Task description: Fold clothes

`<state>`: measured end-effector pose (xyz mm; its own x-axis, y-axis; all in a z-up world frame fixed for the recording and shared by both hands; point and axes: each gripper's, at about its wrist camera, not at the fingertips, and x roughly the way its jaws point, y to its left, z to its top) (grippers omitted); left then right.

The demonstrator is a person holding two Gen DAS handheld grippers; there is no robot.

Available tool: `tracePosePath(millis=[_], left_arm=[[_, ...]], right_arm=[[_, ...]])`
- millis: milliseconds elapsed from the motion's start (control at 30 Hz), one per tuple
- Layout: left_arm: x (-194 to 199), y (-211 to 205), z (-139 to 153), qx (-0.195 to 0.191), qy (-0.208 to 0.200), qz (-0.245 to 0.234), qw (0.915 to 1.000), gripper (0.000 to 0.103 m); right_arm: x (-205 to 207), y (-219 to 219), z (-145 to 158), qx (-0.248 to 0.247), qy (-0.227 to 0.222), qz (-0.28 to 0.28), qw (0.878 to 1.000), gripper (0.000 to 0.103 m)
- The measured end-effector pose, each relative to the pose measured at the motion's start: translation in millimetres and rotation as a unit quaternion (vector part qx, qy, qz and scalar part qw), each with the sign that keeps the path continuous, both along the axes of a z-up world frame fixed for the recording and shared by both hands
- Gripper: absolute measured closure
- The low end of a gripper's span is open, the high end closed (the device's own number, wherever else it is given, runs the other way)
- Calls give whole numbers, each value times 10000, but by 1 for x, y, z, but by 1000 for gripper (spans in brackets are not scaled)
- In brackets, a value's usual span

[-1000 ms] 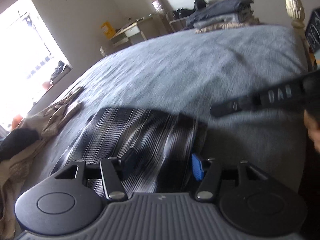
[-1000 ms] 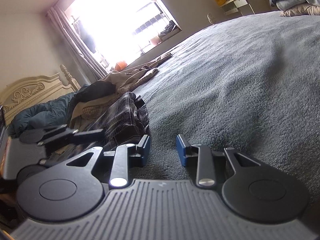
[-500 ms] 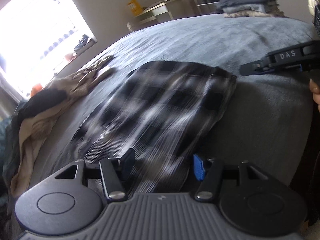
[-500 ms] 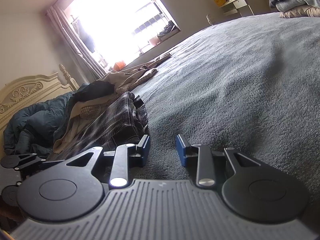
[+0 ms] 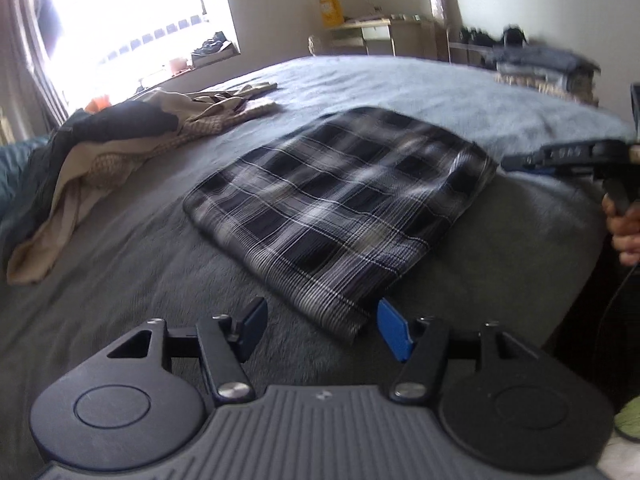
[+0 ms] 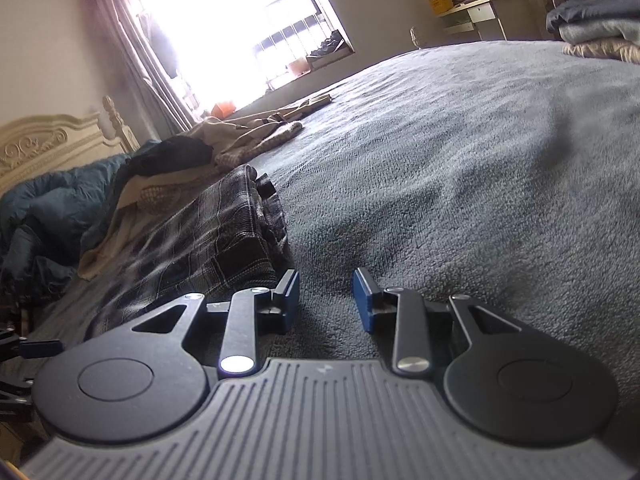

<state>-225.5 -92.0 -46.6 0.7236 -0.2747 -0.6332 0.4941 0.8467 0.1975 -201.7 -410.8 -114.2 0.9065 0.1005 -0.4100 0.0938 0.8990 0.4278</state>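
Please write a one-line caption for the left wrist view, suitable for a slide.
Open left tongs above the near corner of a folded plaid garment on a grey bed.

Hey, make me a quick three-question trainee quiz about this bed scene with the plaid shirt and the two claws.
1. True or false: the left claw grips the plaid shirt.
2. The unfolded clothes pile lies: A) toward the window, B) on the desk, C) on the floor.
3. What lies between the right claw's fingers?

Key: 1 false, it is open, the shirt's corner between its fingers untouched. 2 A. 3 Only the grey blanket.
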Motion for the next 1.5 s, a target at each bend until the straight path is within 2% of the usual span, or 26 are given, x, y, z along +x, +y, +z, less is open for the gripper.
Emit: tracePosePath(millis=[67,167,333,467,600,700,767,900,1067,1200,1367,1500], left_arm=[[-5,11,4,-250,-7,15,9997,34],[-7,25,7,-584,39,101,9982,33],[8,46,10,-1074,245,551,9924,33],[25,65,12,-1379,425,1052,9839,33],[33,82,12,-1607,505,1273,9774,33],[36,93,8,-1765,578,1362,9731,33],[38,99,3,-1885,659,1421,9695,33],[40,110,-2,-2028,713,1496,9651,33],[44,122,-7,-2169,750,1590,9602,33],[42,129,-8,-2241,738,1646,9577,33],[41,137,-9,-2360,730,1699,9540,32],[39,141,-11,-2400,757,1720,9524,32]], right_arm=[[-6,10,8,-227,63,-30,9997,73],[-20,27,21,-397,101,37,9992,72],[-30,71,42,-519,5,642,9966,72],[-16,126,53,-1025,81,1400,9848,72],[-7,172,60,-1664,-107,1798,9695,72],[2,187,56,-1869,-48,2014,9615,72],[13,193,45,-2045,326,2030,9570,72],[19,193,41,-2027,756,1822,9592,71],[9,206,63,-2260,377,1895,9548,69],[11,233,69,-2620,103,2226,9390,59],[23,267,53,-3360,168,2454,9092,57],[25,286,38,-4095,162,2323,8821,57]])
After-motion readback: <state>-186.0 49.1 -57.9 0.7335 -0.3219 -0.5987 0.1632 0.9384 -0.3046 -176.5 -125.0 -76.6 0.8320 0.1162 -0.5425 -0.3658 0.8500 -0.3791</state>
